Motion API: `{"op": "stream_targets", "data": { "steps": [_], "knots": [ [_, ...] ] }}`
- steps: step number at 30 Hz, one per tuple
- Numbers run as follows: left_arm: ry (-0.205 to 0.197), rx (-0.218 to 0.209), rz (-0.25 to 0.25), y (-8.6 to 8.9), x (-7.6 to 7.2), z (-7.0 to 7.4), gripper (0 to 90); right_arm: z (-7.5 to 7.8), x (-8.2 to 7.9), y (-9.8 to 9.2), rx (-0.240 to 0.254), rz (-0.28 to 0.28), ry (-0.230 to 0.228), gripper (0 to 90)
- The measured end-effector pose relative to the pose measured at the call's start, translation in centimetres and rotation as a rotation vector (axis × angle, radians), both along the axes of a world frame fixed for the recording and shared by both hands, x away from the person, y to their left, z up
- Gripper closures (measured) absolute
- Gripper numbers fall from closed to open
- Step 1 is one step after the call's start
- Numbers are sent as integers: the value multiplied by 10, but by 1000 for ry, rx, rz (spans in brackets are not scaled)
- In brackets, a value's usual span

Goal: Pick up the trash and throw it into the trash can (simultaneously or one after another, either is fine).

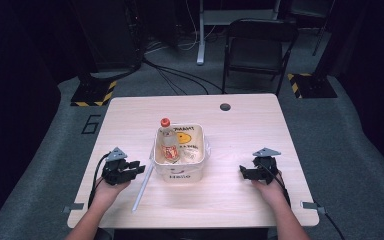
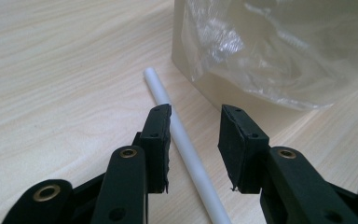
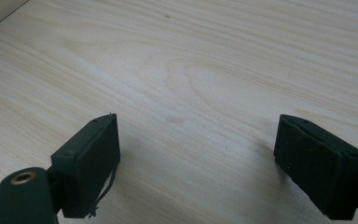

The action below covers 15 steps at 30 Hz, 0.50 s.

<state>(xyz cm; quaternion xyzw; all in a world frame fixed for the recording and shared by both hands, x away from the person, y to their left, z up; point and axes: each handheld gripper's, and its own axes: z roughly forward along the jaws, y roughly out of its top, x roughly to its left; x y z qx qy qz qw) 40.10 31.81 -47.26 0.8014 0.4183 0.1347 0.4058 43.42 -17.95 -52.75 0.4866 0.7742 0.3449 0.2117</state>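
A white tube (image 2: 182, 147) is straddled, ungripped, by the half-open left gripper (image 2: 196, 140) at the bin's (image 1: 177, 172) nine o'clock; the right gripper (image 3: 198, 163) is held wide open, empty, above the counter (image 3: 214, 70).

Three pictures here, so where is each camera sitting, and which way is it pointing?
High view: above the person's side, looking forward and down on the table; both forearms, left claw, right claw.
Left gripper view: rides the left claw, looking along its black jaws at the white tube between them.
Right gripper view: rides the right claw, facing bare tabletop.
Shared by high and left views: tube, beige tub.
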Motion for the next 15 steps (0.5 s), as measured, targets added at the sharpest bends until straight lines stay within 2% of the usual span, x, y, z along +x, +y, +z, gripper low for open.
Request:
{"op": "stream_targets", "data": {
  "steps": [10,15],
  "knots": [
    [49,-3,35,-2,0,-17,651,0,0,0,0,0,0,135],
    [69,9,55,-3,2,-23,650,0,0,0,0,1,0,135]
  ]
}}
